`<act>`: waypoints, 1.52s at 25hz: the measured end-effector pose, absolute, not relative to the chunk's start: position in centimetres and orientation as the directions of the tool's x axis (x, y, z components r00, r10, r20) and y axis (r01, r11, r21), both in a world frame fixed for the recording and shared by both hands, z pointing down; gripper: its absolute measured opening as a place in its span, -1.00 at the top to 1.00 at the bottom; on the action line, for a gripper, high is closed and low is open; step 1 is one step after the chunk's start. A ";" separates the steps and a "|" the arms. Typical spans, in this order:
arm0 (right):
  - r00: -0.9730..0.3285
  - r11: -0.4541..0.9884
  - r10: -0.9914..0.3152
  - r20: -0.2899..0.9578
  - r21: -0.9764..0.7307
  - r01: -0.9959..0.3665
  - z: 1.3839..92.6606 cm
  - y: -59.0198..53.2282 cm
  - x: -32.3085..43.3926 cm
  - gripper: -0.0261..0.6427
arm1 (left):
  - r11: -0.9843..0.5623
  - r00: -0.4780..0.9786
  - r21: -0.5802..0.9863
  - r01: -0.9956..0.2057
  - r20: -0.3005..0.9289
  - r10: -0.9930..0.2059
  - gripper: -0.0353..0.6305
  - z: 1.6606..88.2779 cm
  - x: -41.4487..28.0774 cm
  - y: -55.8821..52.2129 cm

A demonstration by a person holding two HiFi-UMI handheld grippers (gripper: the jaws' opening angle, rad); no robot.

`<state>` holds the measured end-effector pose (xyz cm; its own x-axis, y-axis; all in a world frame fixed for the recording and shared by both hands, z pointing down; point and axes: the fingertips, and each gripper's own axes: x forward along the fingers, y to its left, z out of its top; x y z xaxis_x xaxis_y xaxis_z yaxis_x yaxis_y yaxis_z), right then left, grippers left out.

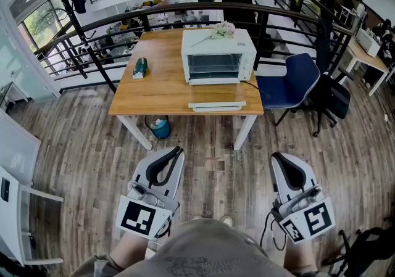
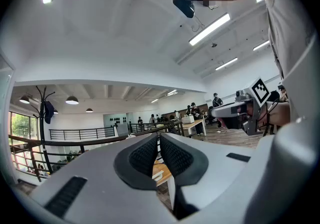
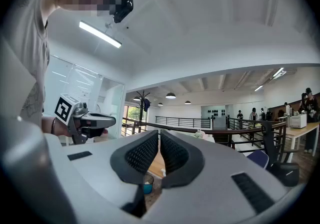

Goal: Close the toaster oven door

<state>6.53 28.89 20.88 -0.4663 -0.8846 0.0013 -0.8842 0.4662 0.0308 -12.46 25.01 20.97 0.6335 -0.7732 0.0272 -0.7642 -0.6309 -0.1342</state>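
The white toaster oven stands on the far half of a wooden table, a few steps ahead of me. Its door looks folded down at the front, and the racks inside show. Both grippers are held low near my body, far short of the table. My left gripper is shut and empty, and so is my right gripper. In the left gripper view the pads meet with nothing between them. The pads in the right gripper view also meet on nothing.
A flat white tray-like piece lies at the table's front edge. A green bottle lies left of the oven, flowers on top. A blue chair stands right of the table, a teal bucket beneath. A black railing runs behind.
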 end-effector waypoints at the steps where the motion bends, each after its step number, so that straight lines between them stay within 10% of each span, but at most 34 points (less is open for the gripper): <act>1: -0.476 0.475 -0.879 -0.021 0.019 -0.880 20.6 28.8 6.7 0.80 | -0.630 0.633 -0.143 -0.764 0.027 -0.774 0.80 21.0 -12.2 24.8; 11: -0.486 0.488 -0.870 -0.080 -0.007 -0.873 20.3 27.7 10.0 0.80 | -0.591 0.603 -0.193 -0.783 -0.005 -0.798 0.80 20.8 -9.8 23.3; 14: -0.450 0.452 -0.890 -0.079 -0.010 -0.892 20.5 26.7 11.5 0.21 | -0.544 0.558 -0.169 -0.822 -0.044 -0.829 0.45 20.3 -9.8 22.7; 38: -0.488 0.486 -0.868 0.091 -0.041 -0.873 26.8 13.8 11.8 0.20 | -0.467 0.464 -0.128 -0.875 0.057 -0.884 0.24 25.9 -10.5 11.7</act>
